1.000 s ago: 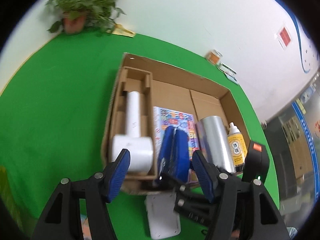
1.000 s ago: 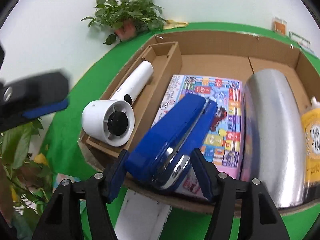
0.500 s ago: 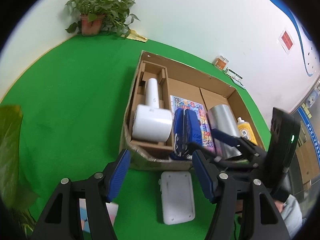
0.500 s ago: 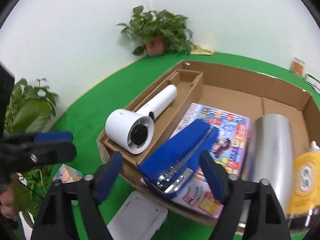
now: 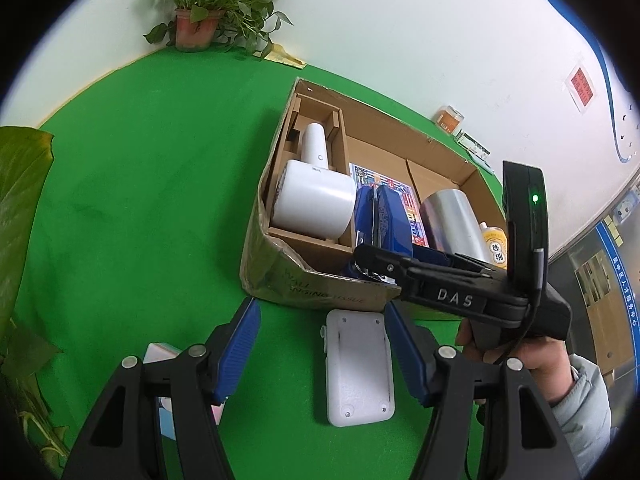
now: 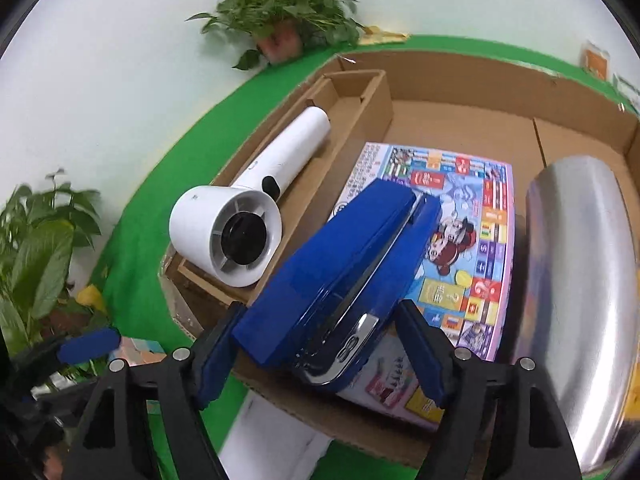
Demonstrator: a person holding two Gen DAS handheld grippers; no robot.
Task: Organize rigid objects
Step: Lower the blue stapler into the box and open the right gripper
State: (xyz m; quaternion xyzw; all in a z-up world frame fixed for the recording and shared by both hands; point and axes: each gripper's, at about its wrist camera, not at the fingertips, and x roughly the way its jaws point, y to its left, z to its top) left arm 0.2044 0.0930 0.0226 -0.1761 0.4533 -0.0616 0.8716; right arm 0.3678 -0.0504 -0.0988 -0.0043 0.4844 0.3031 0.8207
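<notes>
now: two hand-held grippers work at a green table, listed from left to right.
left gripper [image 5: 320, 312]: released, jaws wide, nothing held; it points steeply down at the table in front of the box.
white case [image 5: 358, 368]: flat on the table just in front of the cardboard box [image 5: 304, 284], between the left fingers and nearer the right one; its long axis runs away from the camera toward the box, in line with the fingers. this hand is much the nearer, so it looks the likely one to take it.
blue stapler [image 6: 352, 264]: in the box, on a colourful game board [image 6: 472, 240]; long axis slants up and right, rear end toward the camera.
right gripper [image 6: 320, 312]: jaws have just been closing around the stapler's rear, with a gap at the right pad, so not clenched.
</notes>
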